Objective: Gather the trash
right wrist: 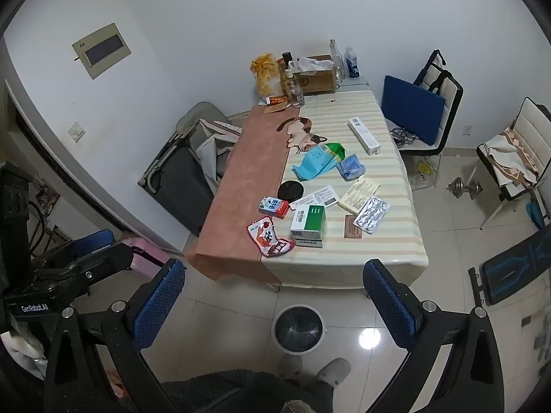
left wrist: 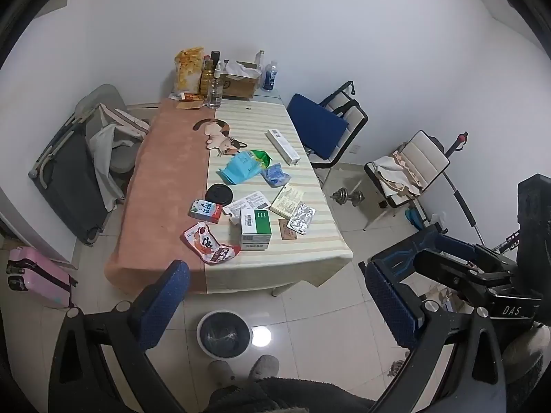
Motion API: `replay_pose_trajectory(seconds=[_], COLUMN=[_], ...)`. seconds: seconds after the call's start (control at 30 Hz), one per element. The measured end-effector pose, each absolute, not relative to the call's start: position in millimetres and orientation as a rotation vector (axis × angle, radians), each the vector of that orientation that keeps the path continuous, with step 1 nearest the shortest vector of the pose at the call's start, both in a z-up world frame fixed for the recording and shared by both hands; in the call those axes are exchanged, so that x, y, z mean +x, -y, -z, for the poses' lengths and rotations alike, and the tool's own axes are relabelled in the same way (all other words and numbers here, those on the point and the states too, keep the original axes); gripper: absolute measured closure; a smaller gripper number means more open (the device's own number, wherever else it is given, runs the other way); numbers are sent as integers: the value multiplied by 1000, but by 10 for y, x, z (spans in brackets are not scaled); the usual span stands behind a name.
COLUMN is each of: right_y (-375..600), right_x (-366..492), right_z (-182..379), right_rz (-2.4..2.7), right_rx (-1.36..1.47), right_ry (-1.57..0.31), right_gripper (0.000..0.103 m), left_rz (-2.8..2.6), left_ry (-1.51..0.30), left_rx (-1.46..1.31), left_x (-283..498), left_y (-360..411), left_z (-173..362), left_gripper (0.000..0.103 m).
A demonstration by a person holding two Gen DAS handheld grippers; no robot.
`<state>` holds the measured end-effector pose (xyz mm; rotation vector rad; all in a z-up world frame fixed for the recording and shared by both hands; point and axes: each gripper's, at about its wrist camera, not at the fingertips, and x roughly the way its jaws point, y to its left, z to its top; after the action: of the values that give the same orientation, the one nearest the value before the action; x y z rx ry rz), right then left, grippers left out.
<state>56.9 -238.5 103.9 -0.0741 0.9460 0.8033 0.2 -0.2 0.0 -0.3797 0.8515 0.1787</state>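
Littered surface (left wrist: 165, 186) awaits beyond the bin (left wrist: 224, 335); both grippers' jaws gape empty, first pickup likely the red wrapper (left wrist: 208, 242).

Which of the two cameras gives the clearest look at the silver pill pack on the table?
The right wrist view: the pill pack lies near the middle of the picture, whole, its rows of blisters visible beside the yellowish leaflet. The left wrist view shows the pack whole too, but a little smaller and more slanted, so its blisters are harder to make out.
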Motion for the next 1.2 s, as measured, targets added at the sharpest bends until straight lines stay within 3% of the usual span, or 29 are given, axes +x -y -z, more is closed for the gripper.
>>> replay_pose_trajectory(seconds=[1.2], right_y=[2390], right_x=[545], right_z=[-1040], right_rz=[-814], right_rx=[-67], right_ry=[-948], right_gripper=[0], left_rz=[-144], left_ry=[-850], left_rx=[-387], left_x=[109], left_y=[295], left_z=[-52], left_gripper=[0])
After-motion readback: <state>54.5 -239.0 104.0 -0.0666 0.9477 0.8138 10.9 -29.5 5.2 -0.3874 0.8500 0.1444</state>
